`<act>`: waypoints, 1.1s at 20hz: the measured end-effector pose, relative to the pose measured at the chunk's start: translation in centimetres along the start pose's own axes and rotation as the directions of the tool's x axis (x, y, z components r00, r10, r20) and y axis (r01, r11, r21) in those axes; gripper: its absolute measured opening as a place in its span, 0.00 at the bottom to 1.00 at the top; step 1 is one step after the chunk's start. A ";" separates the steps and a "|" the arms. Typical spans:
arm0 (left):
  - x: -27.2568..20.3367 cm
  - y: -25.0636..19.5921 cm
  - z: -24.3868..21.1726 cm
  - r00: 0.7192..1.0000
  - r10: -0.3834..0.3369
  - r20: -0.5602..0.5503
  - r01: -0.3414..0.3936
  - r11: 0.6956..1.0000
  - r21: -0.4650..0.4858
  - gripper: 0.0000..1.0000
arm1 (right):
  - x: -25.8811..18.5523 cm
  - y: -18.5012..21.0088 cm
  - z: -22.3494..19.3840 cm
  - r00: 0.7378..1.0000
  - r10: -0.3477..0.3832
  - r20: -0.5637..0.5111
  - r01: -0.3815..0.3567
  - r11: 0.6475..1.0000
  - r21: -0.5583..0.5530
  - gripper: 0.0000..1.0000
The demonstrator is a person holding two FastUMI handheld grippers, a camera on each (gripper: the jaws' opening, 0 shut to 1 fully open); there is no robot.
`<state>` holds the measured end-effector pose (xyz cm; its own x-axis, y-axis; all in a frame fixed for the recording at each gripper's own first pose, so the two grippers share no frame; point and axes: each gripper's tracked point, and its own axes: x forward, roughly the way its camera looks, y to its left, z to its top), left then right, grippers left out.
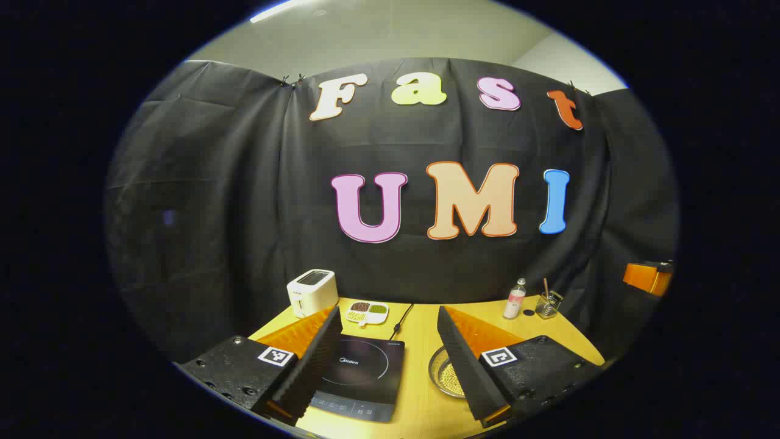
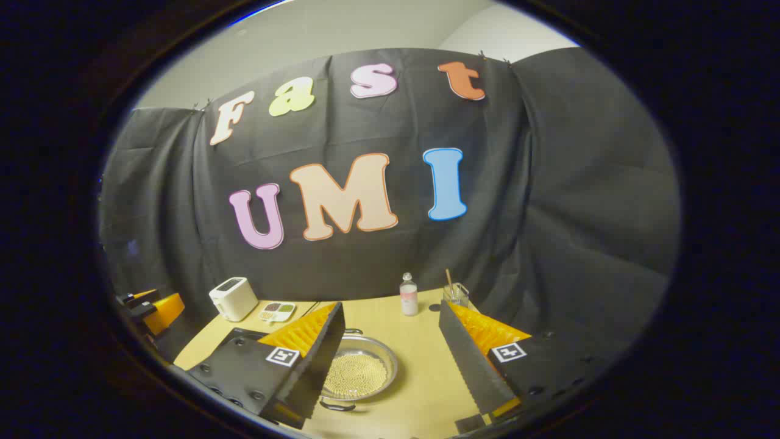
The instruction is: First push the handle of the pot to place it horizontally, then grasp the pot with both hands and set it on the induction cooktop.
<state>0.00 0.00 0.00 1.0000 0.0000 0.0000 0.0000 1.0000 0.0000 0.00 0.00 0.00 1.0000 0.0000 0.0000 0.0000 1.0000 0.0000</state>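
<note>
Left gripper agape over cooktop, right gripper agape over pot, both empty

a white toaster, a divided snack dish, a small bottle and a glass jar stand at the table's far edge.

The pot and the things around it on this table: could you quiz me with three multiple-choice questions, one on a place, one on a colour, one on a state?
1. Where is the pot?
A. on the bare table
B. on the induction cooktop
C. on the toaster

2. What colour is the toaster?
A. red
B. white
C. green

3. How do the right gripper's jaws stand?
A. shut on the pot
B. shut on the bottle
C. open

Answers: 1 A, wood shows all round it; 2 B, its body is white; 3 C, a wide gap separates the fingers.
</note>
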 end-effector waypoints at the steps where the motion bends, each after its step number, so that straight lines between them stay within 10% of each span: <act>1: 0.1 0.0 0.0 1.000 0.005 0.001 -0.005 1.000 -0.001 0.96 | 0.2 -0.2 -0.2 1.000 0.001 -0.002 -0.001 1.000 -0.003 0.91; 22: -0.3 2.9 -0.3 1.000 -0.011 -0.008 0.011 0.999 0.040 0.94 | -1.1 1.9 -2.8 0.998 -0.029 -0.055 0.028 0.999 -0.026 0.98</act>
<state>-0.29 2.91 -0.32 0.9999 -0.0108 -0.0079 0.0111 0.9991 0.0397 -1.14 1.86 -2.78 0.9980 -0.0294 -0.0551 0.0280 0.9993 -0.0256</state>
